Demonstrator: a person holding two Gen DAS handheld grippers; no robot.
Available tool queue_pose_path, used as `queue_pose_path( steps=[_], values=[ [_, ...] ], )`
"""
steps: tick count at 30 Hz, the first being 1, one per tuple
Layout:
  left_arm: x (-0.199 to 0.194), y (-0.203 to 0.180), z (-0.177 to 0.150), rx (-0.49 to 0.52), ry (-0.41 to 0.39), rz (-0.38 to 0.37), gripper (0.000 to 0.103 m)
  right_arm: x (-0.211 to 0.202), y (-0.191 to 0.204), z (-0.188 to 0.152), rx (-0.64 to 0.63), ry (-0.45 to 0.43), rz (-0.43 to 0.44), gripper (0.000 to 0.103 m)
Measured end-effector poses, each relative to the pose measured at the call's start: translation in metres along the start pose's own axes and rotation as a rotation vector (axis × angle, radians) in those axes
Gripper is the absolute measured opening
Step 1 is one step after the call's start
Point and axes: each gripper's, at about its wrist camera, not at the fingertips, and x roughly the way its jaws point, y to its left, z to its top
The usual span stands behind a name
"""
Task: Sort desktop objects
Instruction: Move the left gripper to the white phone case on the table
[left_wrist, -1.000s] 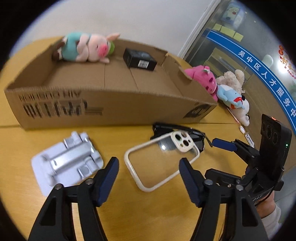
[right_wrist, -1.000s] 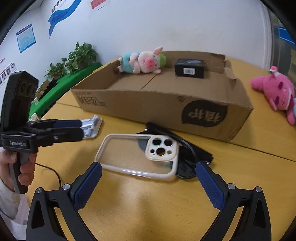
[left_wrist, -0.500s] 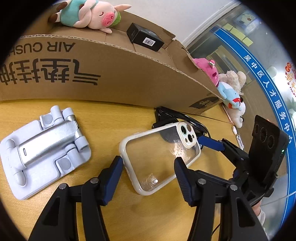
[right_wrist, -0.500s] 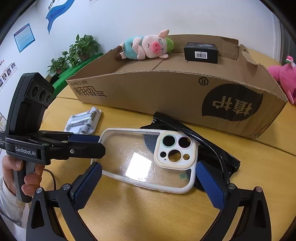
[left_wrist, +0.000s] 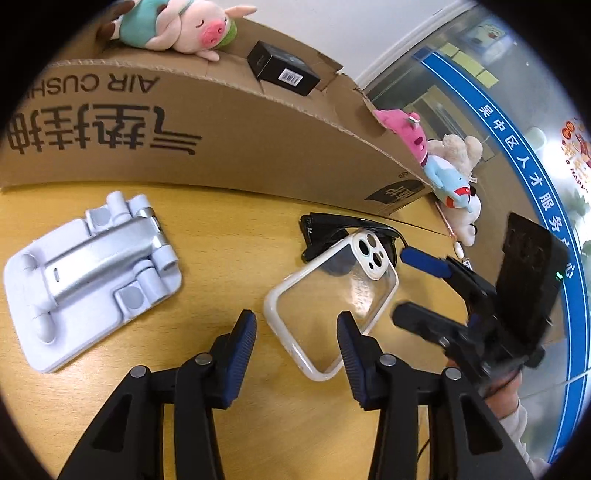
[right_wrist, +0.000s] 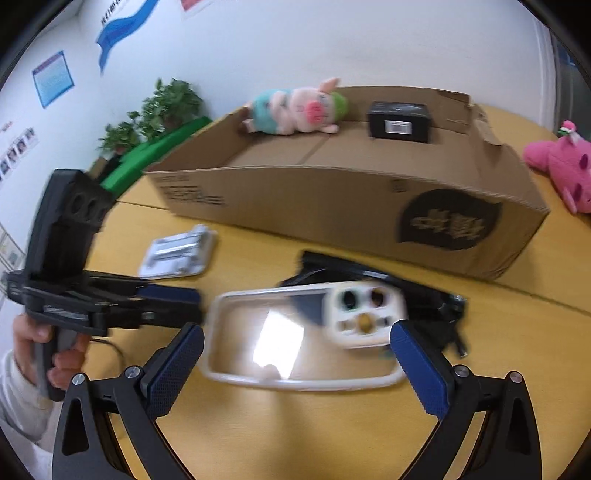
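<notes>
Both jaws are spread wide and empty, and we've got the phone case (right_wrist: 303, 332) sitting right between the right gripper (right_wrist: 295, 354) pads, its long axis running across that gap. Our left gripper (left_wrist: 297, 343) only straddles the case's near corner. Case lies partly on the sunglasses (left_wrist: 325, 229), just in front of the cardboard box (right_wrist: 332, 206), so right looks nearer.

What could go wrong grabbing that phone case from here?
1. The clear white-rimmed phone case lies partly on the black sunglasses; lifting may drag them.
2. Both the left gripper and the right gripper are open around it, close together, so they may collide.
3. The case lies flat, so the pads may slip.
</notes>
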Motion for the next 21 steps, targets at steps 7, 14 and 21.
queue_pose_path(
  steps=[7, 14, 21],
  values=[
    [0.009, -0.004, 0.001, -0.005, 0.009, 0.006, 0.045, 0.026, -0.025, 0.009, 0.032, 0.089, 0.065, 0.103],
    [-0.013, -0.002, -0.003, 0.014, -0.036, 0.000, 0.045, -0.001, -0.016, -0.010, 0.120, 0.032, 0.179, 0.103],
    [-0.039, -0.030, -0.016, 0.171, -0.111, -0.050, 0.045, -0.038, 0.014, -0.041, 0.112, -0.087, 0.227, 0.102]
  ],
)
